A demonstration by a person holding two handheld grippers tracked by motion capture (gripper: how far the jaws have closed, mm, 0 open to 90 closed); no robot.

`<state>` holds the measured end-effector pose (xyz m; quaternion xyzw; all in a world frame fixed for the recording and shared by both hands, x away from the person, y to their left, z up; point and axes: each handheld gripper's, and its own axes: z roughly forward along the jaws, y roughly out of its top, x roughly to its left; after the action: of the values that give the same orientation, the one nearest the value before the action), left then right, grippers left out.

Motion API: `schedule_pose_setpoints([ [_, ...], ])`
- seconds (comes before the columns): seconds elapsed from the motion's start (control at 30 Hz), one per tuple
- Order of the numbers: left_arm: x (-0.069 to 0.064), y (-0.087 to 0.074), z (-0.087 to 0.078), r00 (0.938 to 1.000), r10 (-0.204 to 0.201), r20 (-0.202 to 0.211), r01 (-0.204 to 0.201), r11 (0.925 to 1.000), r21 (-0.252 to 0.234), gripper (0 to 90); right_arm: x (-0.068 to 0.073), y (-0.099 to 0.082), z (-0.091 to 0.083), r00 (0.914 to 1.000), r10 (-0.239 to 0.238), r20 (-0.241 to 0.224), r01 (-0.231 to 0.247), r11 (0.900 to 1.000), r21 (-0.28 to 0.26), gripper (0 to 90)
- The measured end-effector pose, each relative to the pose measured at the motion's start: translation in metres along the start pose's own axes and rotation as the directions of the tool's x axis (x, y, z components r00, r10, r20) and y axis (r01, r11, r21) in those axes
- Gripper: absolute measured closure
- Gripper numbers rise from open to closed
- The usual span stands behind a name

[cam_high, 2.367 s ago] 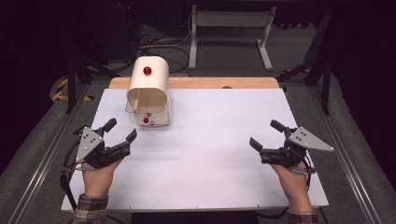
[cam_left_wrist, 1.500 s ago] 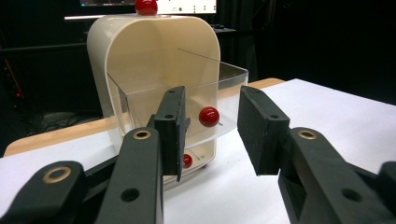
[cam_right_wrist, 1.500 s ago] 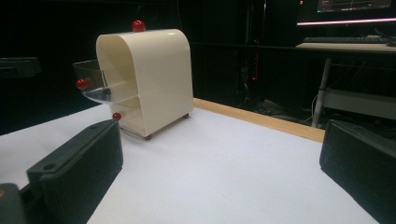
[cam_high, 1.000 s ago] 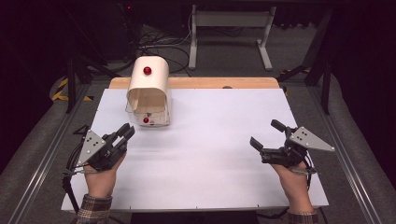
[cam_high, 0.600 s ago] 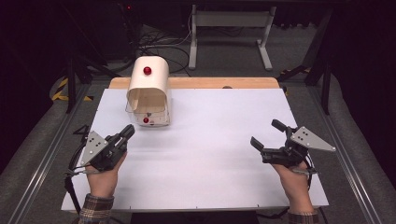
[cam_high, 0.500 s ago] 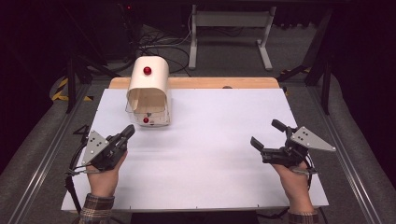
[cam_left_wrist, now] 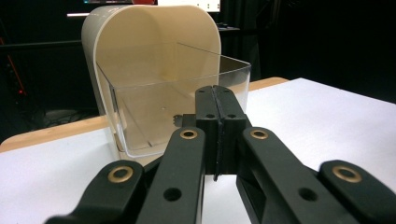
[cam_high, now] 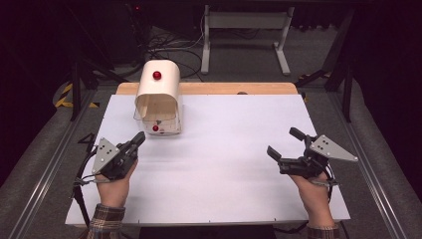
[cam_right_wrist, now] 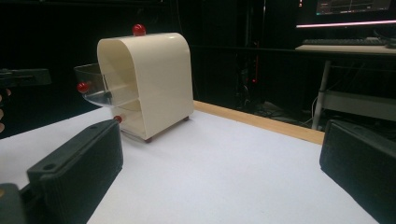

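We are holding our left gripper (cam_high: 138, 140), jaws pressed together on nothing, just before the cream box's clear drawer (cam_left_wrist: 177, 93), straight ahead; our right gripper (cam_high: 284, 142), spread wide, is sitting well apart.

The left gripper (cam_left_wrist: 215, 135), its jaws pressed together, hides the front wall of the clear drawer (cam_left_wrist: 140, 116).

Cabinet (cam_high: 158, 84): smooth cream plastic, semi-gloss. Drawer (cam_left_wrist: 173, 100): clear glossy plastic. Table (cam_high: 224, 169): matt white sheet, wood edge.
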<state>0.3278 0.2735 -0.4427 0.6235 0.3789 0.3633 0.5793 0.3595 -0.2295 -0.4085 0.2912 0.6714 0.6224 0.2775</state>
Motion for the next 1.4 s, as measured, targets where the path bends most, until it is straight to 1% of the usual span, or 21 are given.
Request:
schedule_pose_setpoints([
  [0.2, 0.001, -0.002, 0.003, 0.9999, -0.005, -0.013, 0.005, 1.0, -0.003, 89.9, 0.0, 0.0, 0.0, 1.0, -0.003, 0.0, 0.003, 1.0, 0.0, 0.1],
  [0.57, 0.001, 0.0, 0.01, 0.9994, -0.013, -0.031, 0.012, 0.9999, -0.011, 89.9, 0.001, 0.0, 0.001, 1.0, -0.001, -0.003, 0.001, 1.0, 0.0, 0.1],
  [0.83, 0.001, 0.001, 0.016, 0.9995, -0.008, -0.031, 0.008, 1.0, -0.002, 90.0, 0.001, 0.0, 0.0, 0.9999, -0.005, -0.009, 0.005, 1.0, -0.006, 0.1],
  [1.1, 0.003, 0.0, 0.019, 0.9987, -0.008, -0.051, 0.008, 1.0, 0.001, 90.0, 0.001, 0.001, 0.0, 1.0, -0.001, -0.008, 0.001, 0.9999, -0.01, 0.1],
  [1.4, 0.004, -0.002, 0.024, 0.9986, -0.005, -0.053, 0.006, 0.9999, 0.012, 90.0, 0.001, 0.001, 0.0, 0.9999, -0.006, -0.01, 0.006, 0.9999, -0.011, 0.1],
])
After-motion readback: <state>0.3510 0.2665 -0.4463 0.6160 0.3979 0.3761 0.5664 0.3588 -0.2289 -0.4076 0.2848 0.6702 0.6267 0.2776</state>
